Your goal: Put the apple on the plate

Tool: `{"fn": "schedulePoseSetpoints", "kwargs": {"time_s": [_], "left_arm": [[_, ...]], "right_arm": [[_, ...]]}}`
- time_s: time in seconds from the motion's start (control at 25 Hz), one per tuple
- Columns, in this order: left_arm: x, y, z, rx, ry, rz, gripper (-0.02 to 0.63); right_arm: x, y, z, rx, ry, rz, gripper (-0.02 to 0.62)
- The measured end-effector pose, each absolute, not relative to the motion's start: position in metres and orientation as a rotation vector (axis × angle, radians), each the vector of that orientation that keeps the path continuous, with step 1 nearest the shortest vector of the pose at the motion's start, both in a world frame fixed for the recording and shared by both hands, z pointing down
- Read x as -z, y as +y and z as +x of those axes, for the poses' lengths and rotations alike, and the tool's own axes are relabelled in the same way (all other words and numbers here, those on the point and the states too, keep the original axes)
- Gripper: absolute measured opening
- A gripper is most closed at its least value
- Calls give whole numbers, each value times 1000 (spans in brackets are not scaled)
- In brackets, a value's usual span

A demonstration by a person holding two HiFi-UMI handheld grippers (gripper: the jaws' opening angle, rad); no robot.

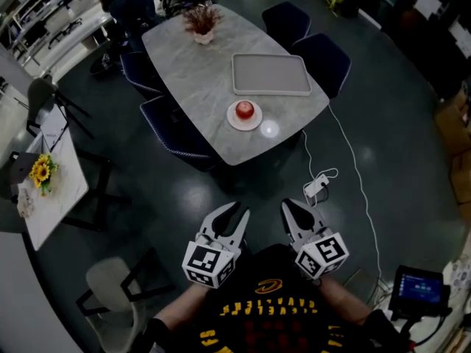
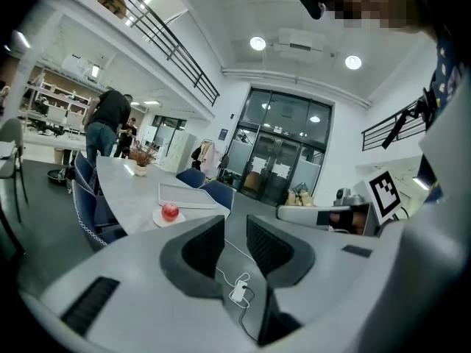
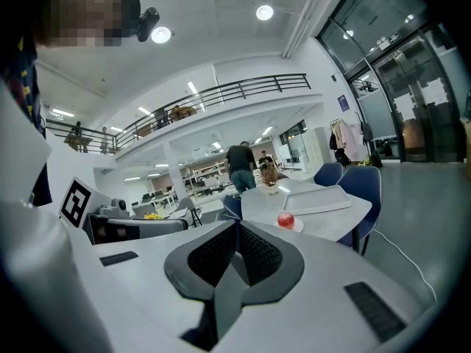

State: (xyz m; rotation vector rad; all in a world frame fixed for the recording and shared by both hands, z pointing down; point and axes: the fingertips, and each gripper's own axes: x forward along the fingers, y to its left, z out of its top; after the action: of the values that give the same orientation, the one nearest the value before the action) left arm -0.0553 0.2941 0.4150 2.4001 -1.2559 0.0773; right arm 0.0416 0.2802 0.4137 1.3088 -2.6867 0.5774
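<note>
A red apple (image 1: 244,109) rests on a small white plate (image 1: 243,123) near the front edge of the grey oval table (image 1: 199,72). Both grippers are held close to my body, well short of the table and apart from the apple. My left gripper (image 1: 234,212) is open, with a gap between its dark pads and nothing in it. My right gripper (image 1: 295,207) is shut, pads together and empty. The left gripper view shows the apple (image 2: 170,212) far off, above its jaws (image 2: 235,237). In the right gripper view the apple (image 3: 285,220) lies beyond the gripper (image 3: 235,245).
A grey tray (image 1: 270,73) lies behind the plate, and a potted plant (image 1: 202,22) stands at the table's far end. Blue chairs (image 1: 173,127) ring the table. A white cable and power strip (image 1: 316,187) lie on the floor. A side table with sunflowers (image 1: 42,172) stands left.
</note>
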Motion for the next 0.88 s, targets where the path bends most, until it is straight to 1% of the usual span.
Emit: {"fn": "schedulePoseSetpoints", "kwargs": {"time_s": [0.44, 0.88], "left_arm": [[-422, 286, -62, -110, -1243, 2364, 95], [-434, 186, -50, -116, -1370, 2285, 96]], "right_arm": [[-421, 267, 34, -653, -2673, 1302, 6], [-439, 162, 46, -701, -2735, 1164, 6]]}}
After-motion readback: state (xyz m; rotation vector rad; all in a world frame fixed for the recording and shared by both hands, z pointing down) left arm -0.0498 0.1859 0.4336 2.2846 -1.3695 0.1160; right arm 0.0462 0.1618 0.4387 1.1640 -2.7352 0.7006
